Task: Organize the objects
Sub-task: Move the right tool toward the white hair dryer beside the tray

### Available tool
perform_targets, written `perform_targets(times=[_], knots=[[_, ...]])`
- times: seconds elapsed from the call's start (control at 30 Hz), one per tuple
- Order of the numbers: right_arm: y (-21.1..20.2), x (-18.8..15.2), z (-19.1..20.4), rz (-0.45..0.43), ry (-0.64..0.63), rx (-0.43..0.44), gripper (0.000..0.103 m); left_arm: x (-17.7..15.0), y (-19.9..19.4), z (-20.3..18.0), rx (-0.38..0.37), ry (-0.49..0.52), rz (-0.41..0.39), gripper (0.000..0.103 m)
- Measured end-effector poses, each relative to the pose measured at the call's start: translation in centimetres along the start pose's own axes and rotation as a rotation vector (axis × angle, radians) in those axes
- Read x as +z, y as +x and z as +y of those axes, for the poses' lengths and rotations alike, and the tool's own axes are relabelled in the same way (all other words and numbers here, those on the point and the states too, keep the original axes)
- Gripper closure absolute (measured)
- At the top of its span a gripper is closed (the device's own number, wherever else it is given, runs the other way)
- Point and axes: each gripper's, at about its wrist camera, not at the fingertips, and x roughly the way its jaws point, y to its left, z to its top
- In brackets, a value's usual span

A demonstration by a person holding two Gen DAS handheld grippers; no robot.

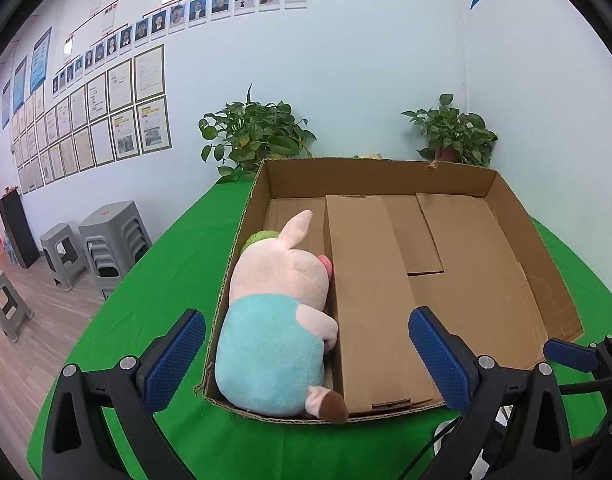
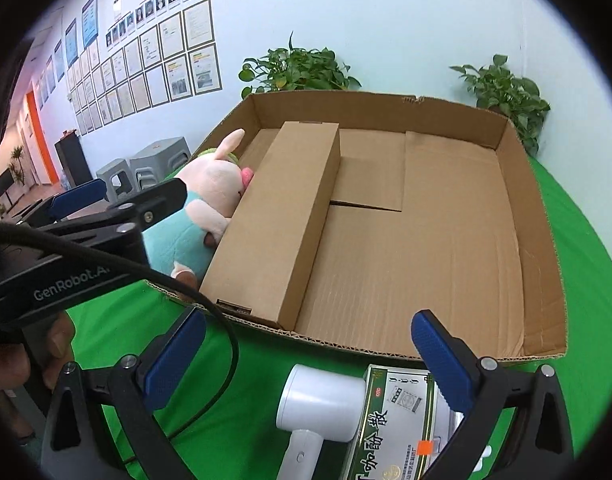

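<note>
Hairdryer (image 2: 320, 404) and medicine box (image 2: 394, 424) waiting outside cardboard tray (image 2: 542, 240).
Light, rigid, slick; best gripped across barrel; left gripper (image 1: 306, 356) and right gripper (image 2: 308, 356) both spread, empty.

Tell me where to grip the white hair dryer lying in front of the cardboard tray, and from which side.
Grip the hair dryer across its round barrel, coming down from above with the right gripper, which is open over it. The barrel lies flat on the green cloth, its left side free. The green medicine box sits tight against its right side, so that finger has little room; the handle runs out of view.
</note>
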Motion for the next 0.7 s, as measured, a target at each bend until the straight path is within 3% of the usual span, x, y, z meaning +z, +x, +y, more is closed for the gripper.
perform_targets(times=[0.23,0.7], knots=[[-0.6,-1.0,0.1,-0.013,-0.001,-0.017,0.001,-1.3,-0.9,-0.7,0.044,0.006,0.041,0.001],[-1.0,-2.1,0.6,-0.041,-0.014,-0.033,0.001,-2.7,-3.2,-1.0,0.049,0.001,0.017,0.001]])
